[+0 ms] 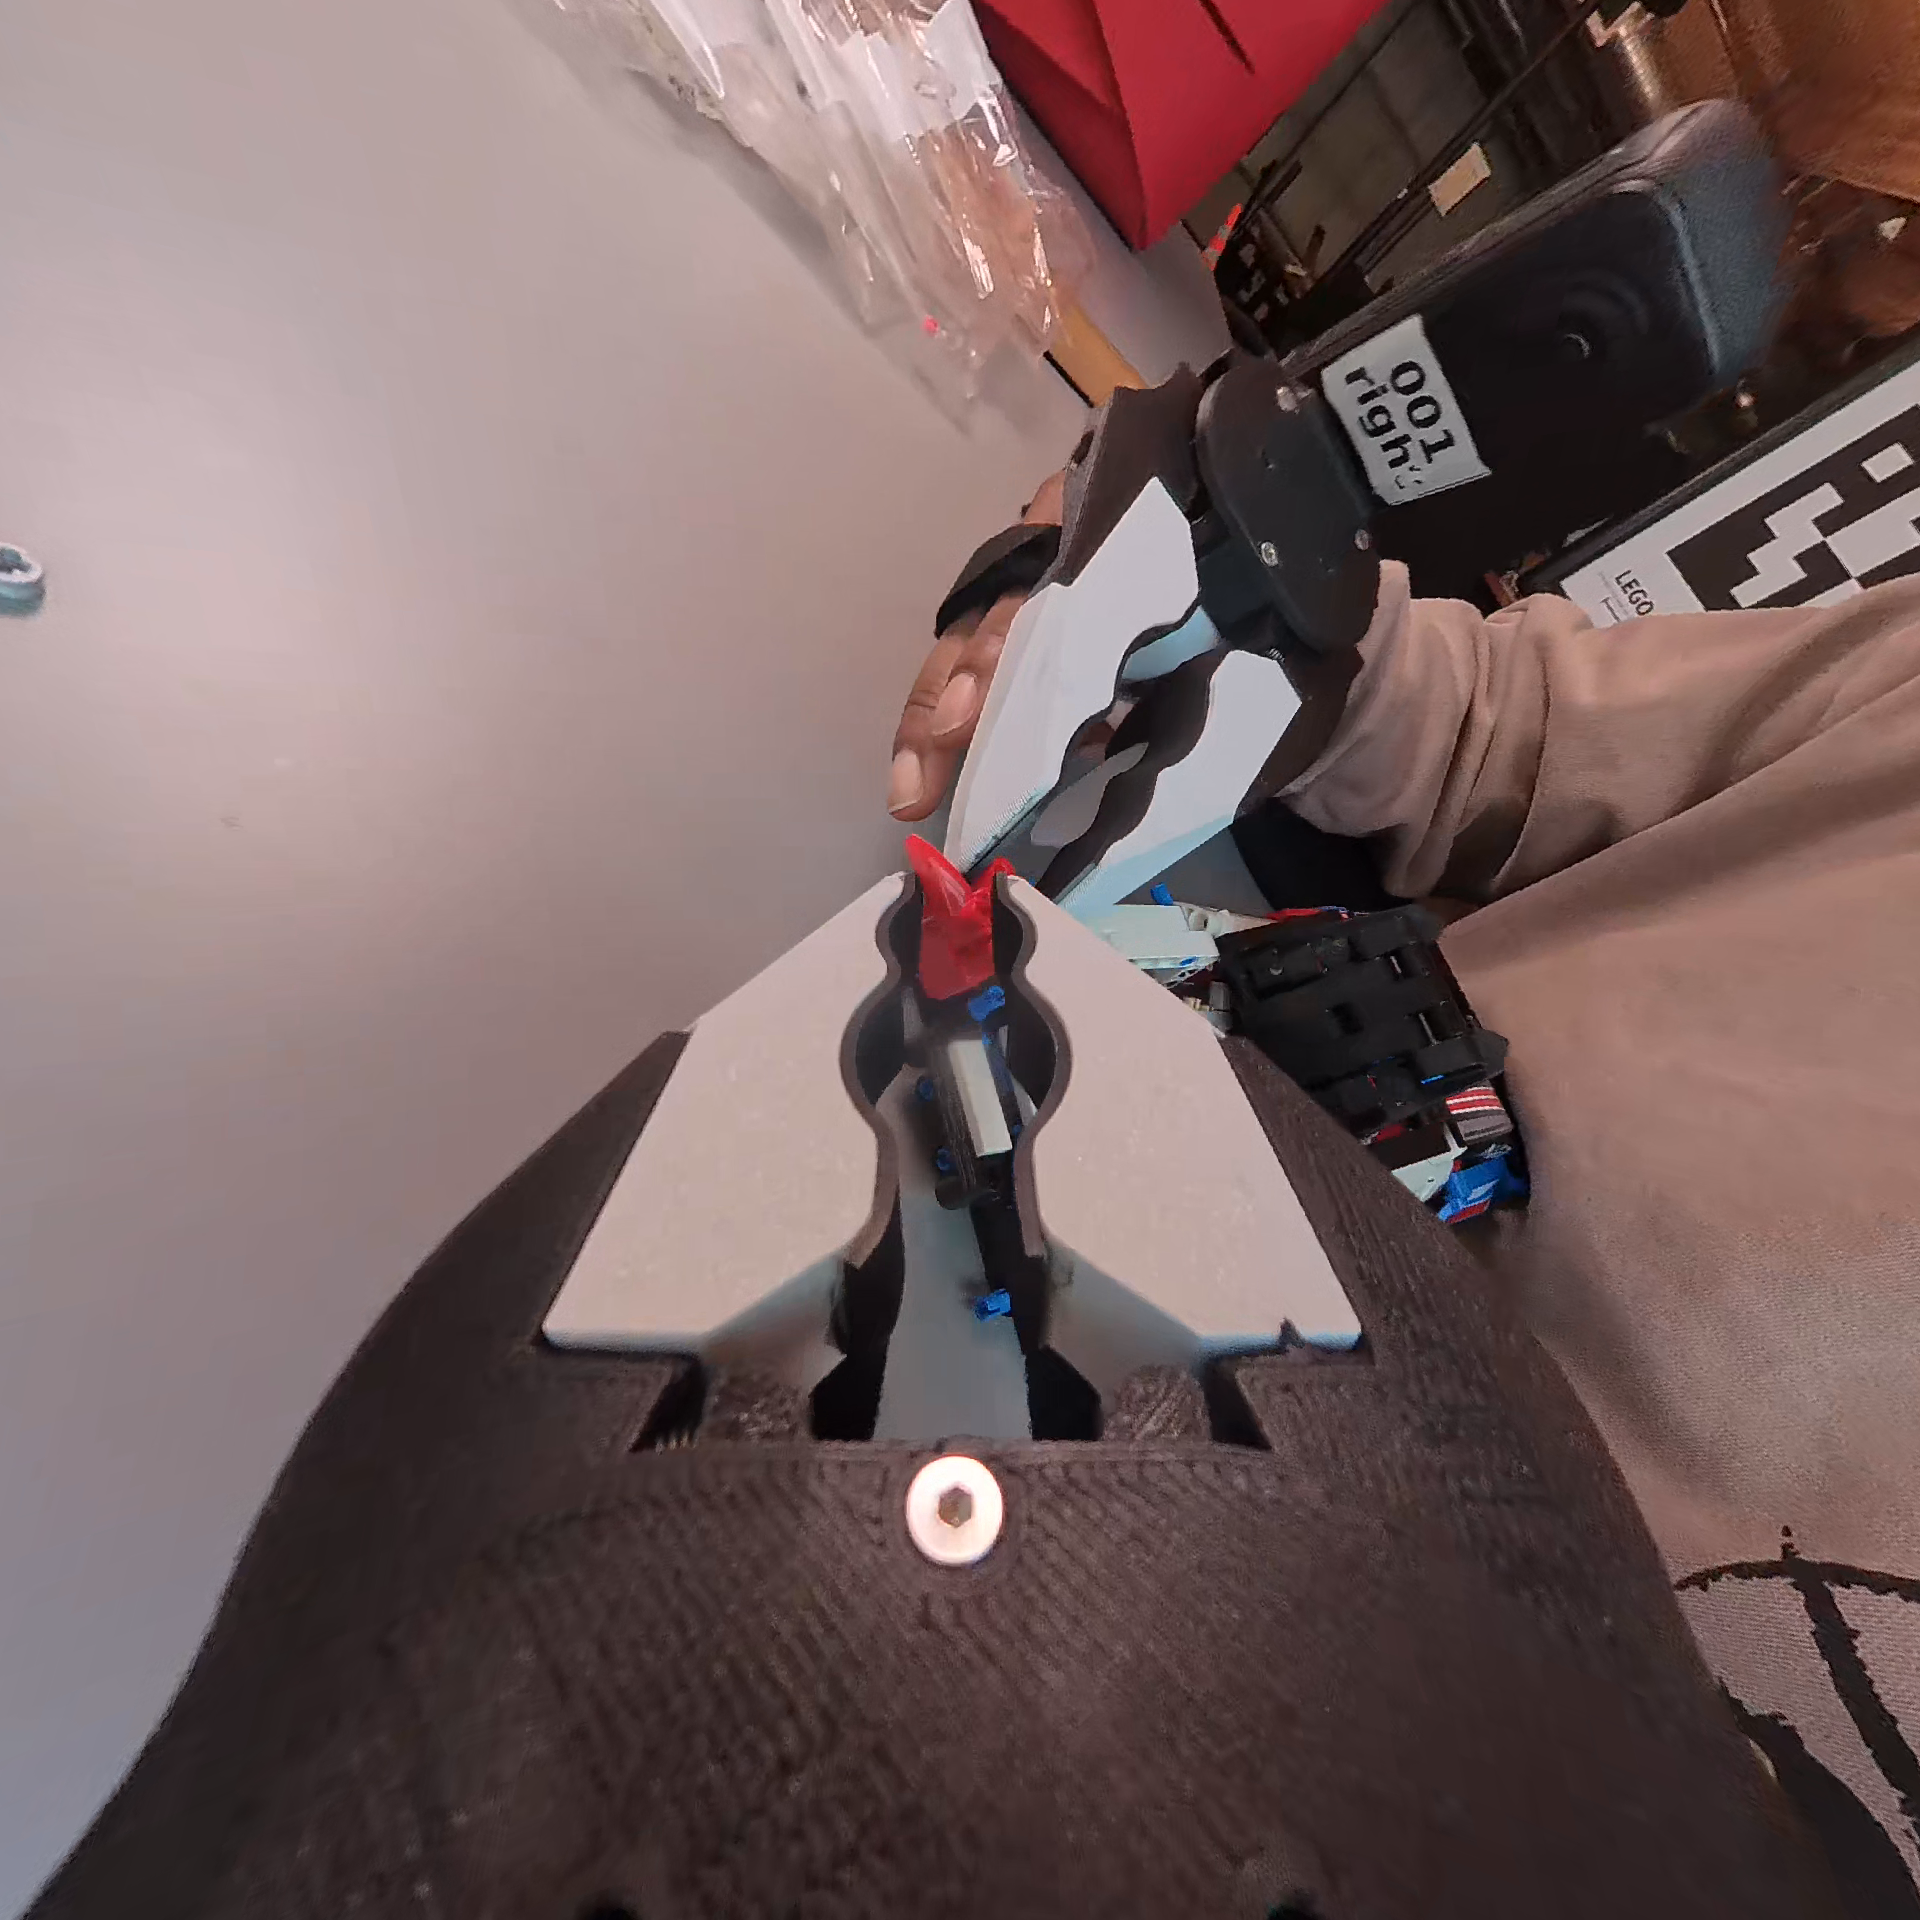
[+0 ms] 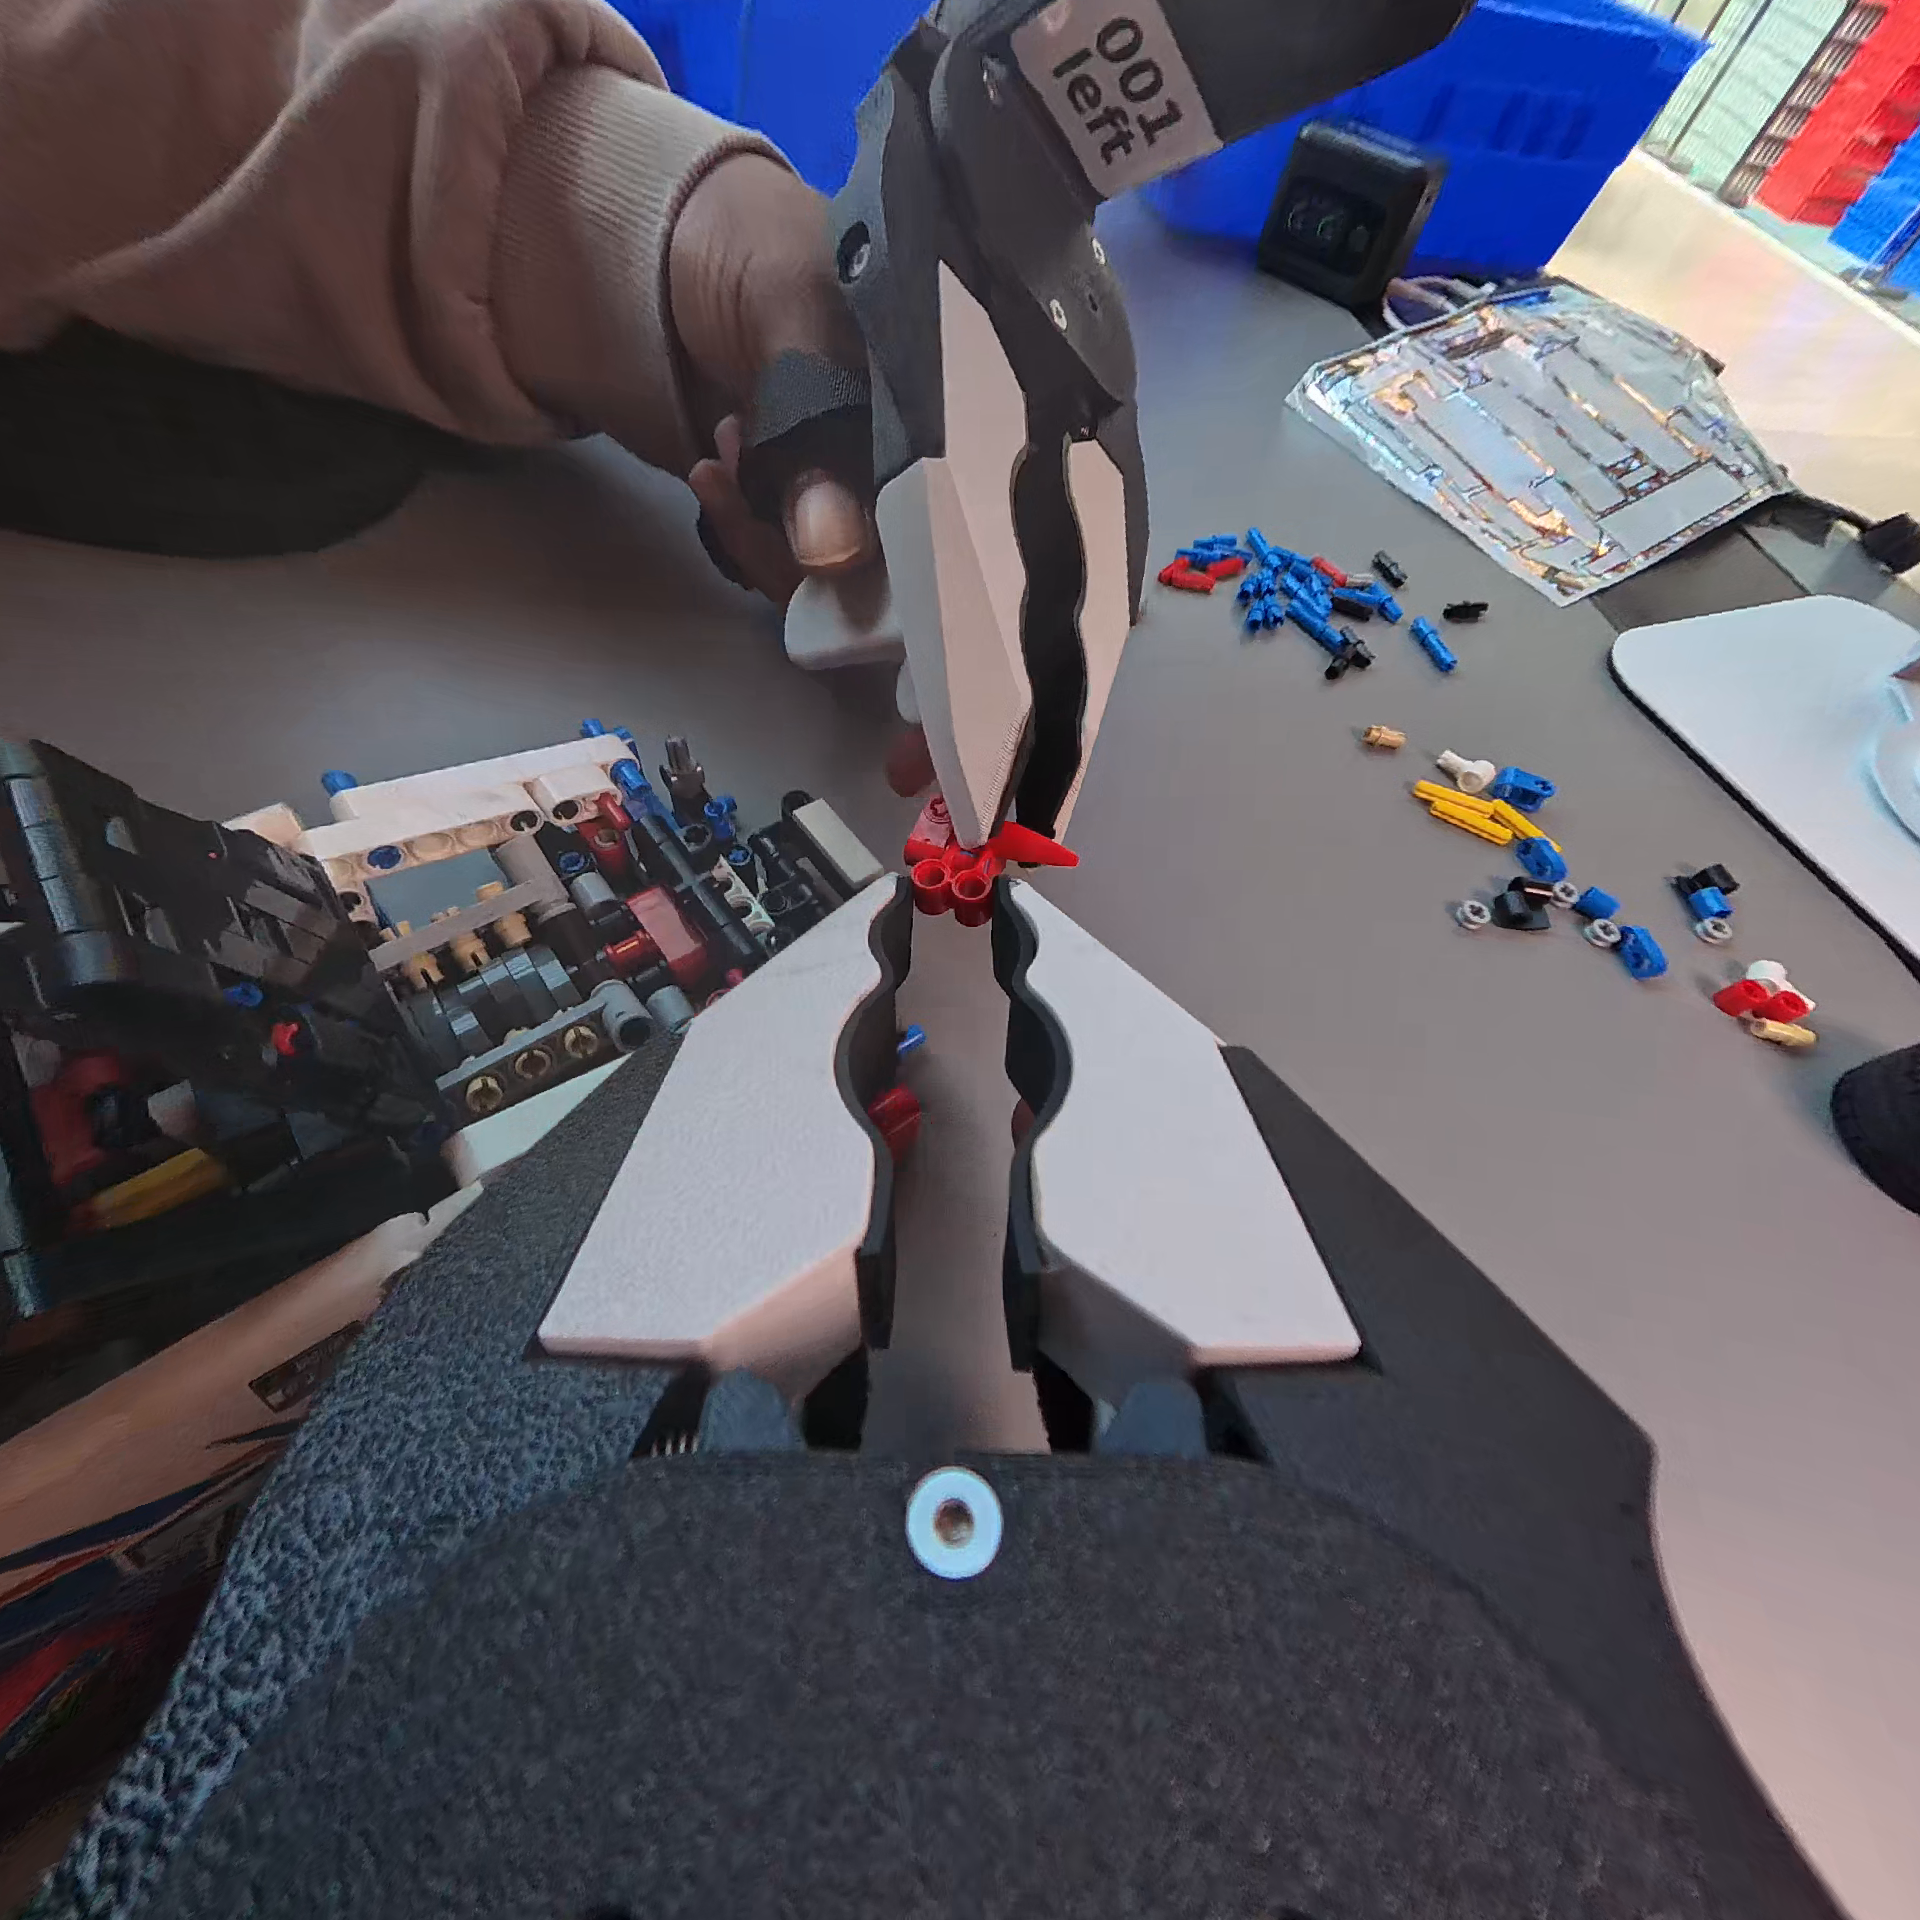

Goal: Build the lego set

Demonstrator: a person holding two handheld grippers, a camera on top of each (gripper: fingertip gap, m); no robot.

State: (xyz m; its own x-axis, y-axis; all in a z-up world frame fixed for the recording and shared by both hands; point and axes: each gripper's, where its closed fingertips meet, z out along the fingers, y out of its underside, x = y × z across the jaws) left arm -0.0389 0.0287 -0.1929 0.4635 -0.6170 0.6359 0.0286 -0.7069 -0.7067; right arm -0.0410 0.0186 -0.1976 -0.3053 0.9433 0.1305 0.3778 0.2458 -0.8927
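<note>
My right gripper [image 2: 951,894] is shut on a small red connector with round holes [image 2: 954,883]. My left gripper [image 2: 1003,821] comes down from above and is shut on a red pointed piece [image 2: 1034,847] that touches the connector. In the left wrist view the red pieces [image 1: 945,925] sit between my left gripper's tips [image 1: 951,904], and the right gripper [image 1: 1013,873] meets them from the upper right. The half-built black, white and grey lego model [image 2: 312,966] lies to the left on the table, and it also shows in the left wrist view [image 1: 1371,1029].
Loose blue, red and black pins [image 2: 1309,597] and yellow and blue parts [image 2: 1496,821] lie on the grey table to the right. A foil bag [image 2: 1538,457], a white tray [image 2: 1787,717], a black box [image 2: 1340,213] and a blue bin [image 2: 1507,114] are behind. Clear bags [image 1: 914,187] lie far off. Both grippers' tips are close together, under 4 cm apart.
</note>
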